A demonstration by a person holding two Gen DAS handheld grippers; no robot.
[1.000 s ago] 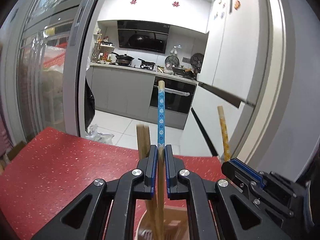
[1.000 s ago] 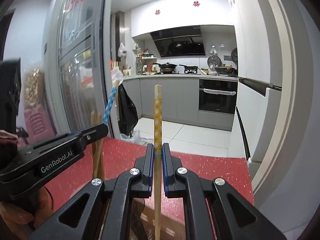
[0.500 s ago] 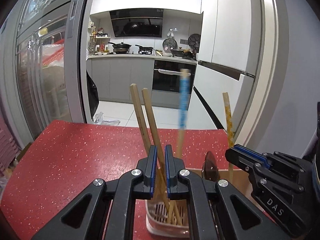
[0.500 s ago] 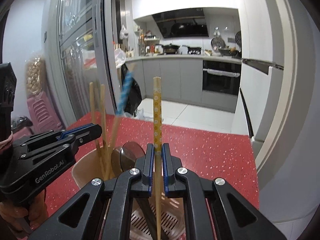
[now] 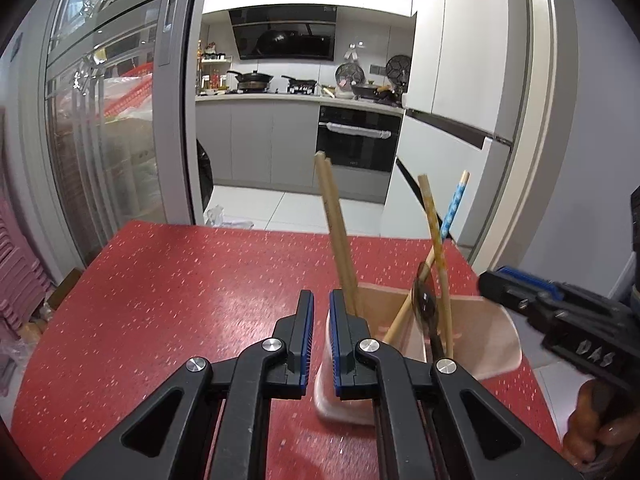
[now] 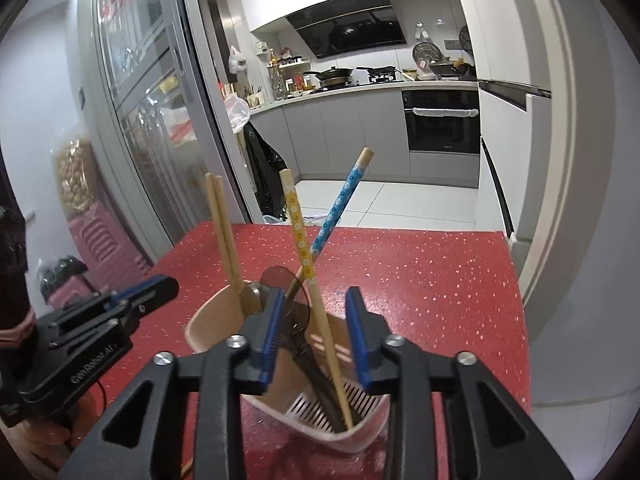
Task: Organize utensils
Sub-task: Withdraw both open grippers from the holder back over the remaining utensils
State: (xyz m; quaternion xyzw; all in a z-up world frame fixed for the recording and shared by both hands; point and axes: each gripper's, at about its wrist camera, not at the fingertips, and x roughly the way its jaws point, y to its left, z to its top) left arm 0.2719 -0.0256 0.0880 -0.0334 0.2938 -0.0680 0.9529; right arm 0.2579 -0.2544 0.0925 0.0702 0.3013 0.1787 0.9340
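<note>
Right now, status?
Left gripper open, empty. Right gripper open, empty. Yellow chopstick and blue chopstick in holder. Nothing blocking.

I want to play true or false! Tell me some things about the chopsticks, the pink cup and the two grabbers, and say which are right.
1. The yellow chopstick stands inside the pink holder. True.
2. The right gripper is squeezing the yellow chopstick. False: its jaws are wide apart and the chopstick stands free between them.
3. The blue chopstick lies flat on the red table. False: it leans in the holder, crossing the yellow one.
4. Two plain wooden chopsticks stand side by side in the holder. True.
5. The left gripper carries a spoon. False: nothing is between its jaws; the dark spoon is in the holder.
</note>
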